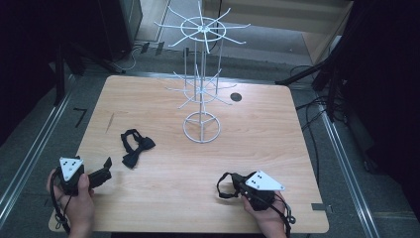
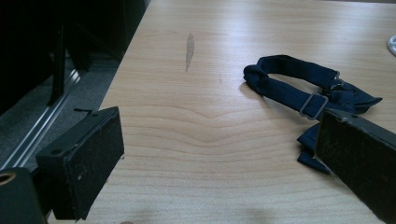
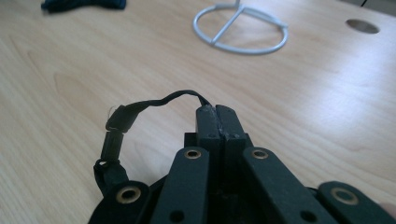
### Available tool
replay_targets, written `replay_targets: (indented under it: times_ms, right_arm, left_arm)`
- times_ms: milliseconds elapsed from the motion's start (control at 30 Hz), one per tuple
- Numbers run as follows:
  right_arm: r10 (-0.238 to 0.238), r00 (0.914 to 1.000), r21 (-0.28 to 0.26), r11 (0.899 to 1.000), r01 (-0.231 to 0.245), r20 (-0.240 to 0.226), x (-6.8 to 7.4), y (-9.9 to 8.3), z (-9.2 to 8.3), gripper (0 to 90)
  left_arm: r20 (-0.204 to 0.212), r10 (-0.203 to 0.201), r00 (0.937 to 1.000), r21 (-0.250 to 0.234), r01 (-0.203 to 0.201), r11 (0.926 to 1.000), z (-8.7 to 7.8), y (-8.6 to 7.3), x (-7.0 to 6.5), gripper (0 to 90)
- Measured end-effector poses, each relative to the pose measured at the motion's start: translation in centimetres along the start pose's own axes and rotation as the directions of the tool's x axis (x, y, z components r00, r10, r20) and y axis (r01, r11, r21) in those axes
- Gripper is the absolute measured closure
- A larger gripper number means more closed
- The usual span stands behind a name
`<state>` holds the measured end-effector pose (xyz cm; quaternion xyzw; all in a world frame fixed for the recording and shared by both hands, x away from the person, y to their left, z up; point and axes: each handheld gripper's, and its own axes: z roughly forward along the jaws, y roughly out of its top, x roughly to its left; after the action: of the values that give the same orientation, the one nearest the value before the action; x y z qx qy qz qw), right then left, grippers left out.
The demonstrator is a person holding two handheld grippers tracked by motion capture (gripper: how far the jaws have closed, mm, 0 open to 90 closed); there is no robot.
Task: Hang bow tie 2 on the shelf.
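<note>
Table (image 1: 163, 198) near edge: left claw (image 1: 105, 171) wide beside bow tie (image 1: 134, 146); right claw (image 1: 229, 186) closed.

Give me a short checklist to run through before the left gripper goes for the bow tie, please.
1. Left gripper jaws apart: ok, wide open.
2. Bow tie lying free on the table, touching no gripper: ok.
3. Left gripper aimed at the bow tie: ok, it lies just ahead, toward one jaw.
4. Right gripper empty: ok, jaws pressed together on nothing.
5. White wire rack standing apart from the bow tie: ok.
</note>
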<state>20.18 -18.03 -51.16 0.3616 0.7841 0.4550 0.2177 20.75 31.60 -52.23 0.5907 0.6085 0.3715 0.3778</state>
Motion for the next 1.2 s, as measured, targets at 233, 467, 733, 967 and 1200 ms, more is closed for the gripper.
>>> replay_targets:
  times_ms: [233,467,733,967,1200]
  right_arm:
    - [0.020,0.9994,-0.035,0.999,-0.019,0.028,-0.3,0.7,-0.5,90.0]
    - [0.054,0.9973,-0.075,0.996,-0.050,0.050,-0.6,1.3,-1.0,90.0]
    - [0.094,0.9930,-0.127,0.988,-0.084,0.072,-1.0,2.4,-1.2,90.0]
    - [0.115,0.9900,-0.167,0.981,-0.100,0.083,-1.2,3.8,-1.0,90.0]
    - [0.132,0.9874,-0.202,0.973,-0.112,0.088,-1.6,5.0,-0.8,90.0]
  left_arm:
    - [0.002,-0.008,1.0000,-0.001,0.008,1.0000,0.0,0.0,0.1,2.2]
    - [0.002,-0.018,0.9998,-0.003,0.018,0.9998,0.0,0.0,0.1,2.2]
    - [0.002,-0.017,0.9999,-0.004,0.017,0.9998,-0.1,0.0,0.1,2.3]
    - [0.001,-0.016,0.9999,-0.007,0.016,0.9998,-0.1,0.0,0.1,2.3]
    - [0.002,-0.021,0.9998,-0.007,0.021,0.9998,0.0,0.0,0.2,2.2]
